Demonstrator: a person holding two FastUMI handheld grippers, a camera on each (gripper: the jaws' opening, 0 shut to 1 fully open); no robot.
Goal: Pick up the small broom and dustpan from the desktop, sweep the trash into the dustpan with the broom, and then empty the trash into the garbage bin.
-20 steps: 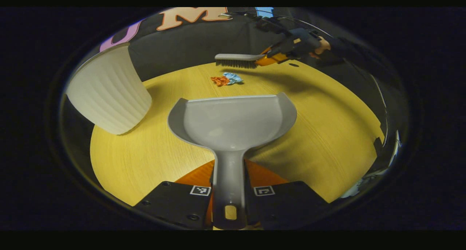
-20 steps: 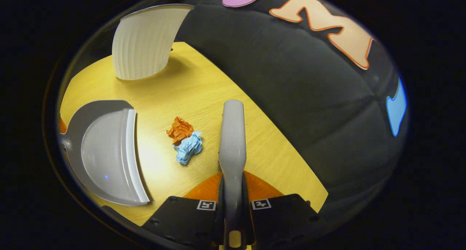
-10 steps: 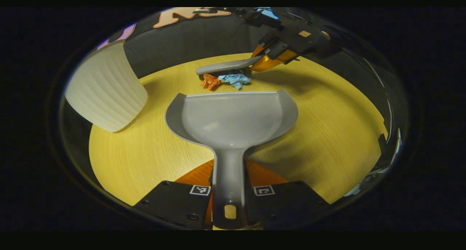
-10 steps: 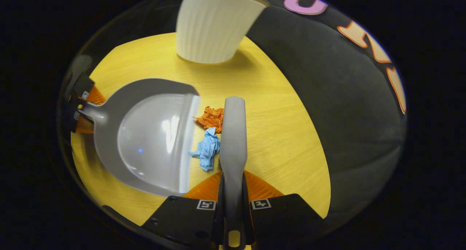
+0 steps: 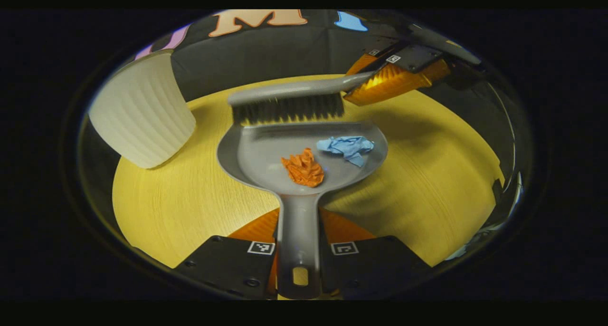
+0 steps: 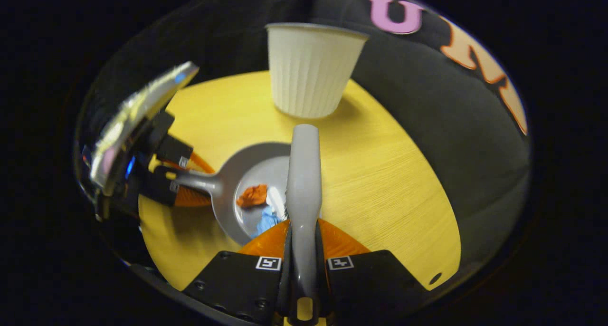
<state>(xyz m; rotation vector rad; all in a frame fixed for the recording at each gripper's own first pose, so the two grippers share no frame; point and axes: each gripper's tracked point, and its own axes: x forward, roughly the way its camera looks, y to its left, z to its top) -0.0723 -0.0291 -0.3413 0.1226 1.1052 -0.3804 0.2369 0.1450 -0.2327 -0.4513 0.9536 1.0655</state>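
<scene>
on the yellow desktop (image 5: 180,207) we keep the grey dustpan (image 5: 266,157) flat, its handle clamped between the two fingers of our left gripper (image 5: 298,250). inside the pan lie the orange paper scrap (image 5: 303,169) and, just beside it, the blue paper scrap (image 5: 347,146) (both crumpled, apart from each other). our right gripper (image 6: 304,264) grasps the small broom (image 6: 304,174) by its handle, both fingers pressed on it; in the left gripper view the bristles sit at the pan's front lip. the white ribbed garbage bin (image 6: 311,74) stands upright on the desktop, near the pan but not touching it.
</scene>
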